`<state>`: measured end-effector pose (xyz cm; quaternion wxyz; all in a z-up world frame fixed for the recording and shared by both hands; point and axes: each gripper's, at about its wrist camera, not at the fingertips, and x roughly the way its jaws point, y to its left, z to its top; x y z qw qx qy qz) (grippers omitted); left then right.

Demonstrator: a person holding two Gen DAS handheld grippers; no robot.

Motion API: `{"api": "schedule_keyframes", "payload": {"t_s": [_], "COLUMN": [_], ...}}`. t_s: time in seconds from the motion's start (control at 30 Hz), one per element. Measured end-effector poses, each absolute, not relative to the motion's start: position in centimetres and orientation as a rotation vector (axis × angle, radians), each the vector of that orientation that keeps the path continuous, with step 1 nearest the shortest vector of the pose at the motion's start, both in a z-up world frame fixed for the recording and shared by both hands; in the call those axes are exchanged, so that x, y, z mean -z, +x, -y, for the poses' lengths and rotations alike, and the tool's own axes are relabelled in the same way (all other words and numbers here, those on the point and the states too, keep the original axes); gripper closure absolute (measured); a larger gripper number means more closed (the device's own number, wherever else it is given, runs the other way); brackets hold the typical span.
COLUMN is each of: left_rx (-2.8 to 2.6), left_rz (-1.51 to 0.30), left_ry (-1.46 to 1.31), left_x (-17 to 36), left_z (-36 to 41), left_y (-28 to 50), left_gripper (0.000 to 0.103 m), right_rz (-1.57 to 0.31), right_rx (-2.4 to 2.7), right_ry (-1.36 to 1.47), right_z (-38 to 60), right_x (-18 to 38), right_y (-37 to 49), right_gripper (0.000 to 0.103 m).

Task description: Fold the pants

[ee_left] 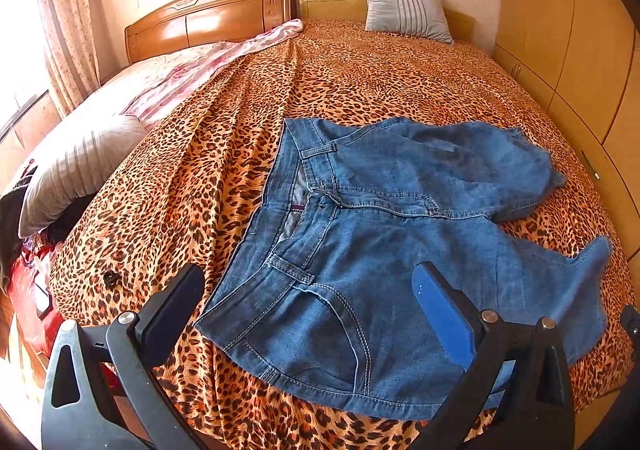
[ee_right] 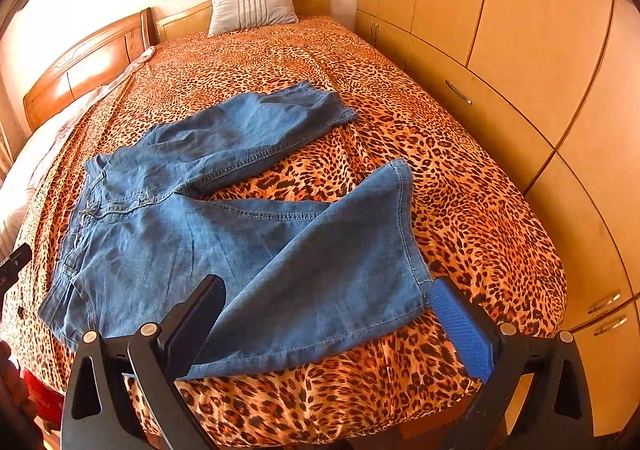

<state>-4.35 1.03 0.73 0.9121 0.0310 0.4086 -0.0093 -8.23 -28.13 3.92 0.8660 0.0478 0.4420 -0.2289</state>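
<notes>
Blue denim shorts (ee_left: 380, 234) lie spread flat on the leopard-print bedspread (ee_left: 240, 110), waistband to the left, both legs pointing right. My left gripper (ee_left: 308, 282) is open and empty, hovering above the near waistband corner and front pocket. In the right wrist view the shorts (ee_right: 240, 234) lie with the near leg's hem (ee_right: 408, 226) close to me. My right gripper (ee_right: 326, 290) is open and empty above the near leg's lower edge; its blue pad (ee_right: 460, 326) sits just past the hem corner.
A striped grey pillow (ee_left: 408, 12) leans at the headboard (ee_left: 208, 18). A pink quilt (ee_left: 180, 74) and another pillow (ee_left: 76, 174) lie at the left. Wardrobe doors (ee_right: 520, 30) run along the bed's right side. Red items (ee_left: 28, 290) sit beside the bed's near left corner.
</notes>
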Motion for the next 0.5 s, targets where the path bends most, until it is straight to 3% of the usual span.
{"api": "schedule_keyframes", "payload": {"t_s": [0.5], "left_rx": [0.042], "left_rz": [-0.836], "left_ry": [0.067], "left_x": [-1.1], "left_z": [-0.7], "left_y": [-5.1], "left_gripper": [0.000], "right_rz": [-0.940], "right_rx": [0.507], "right_ry": [0.100], "right_z": [23.7], "right_x": [-7.5], "right_y": [-10.6], "right_gripper": [0.000]}}
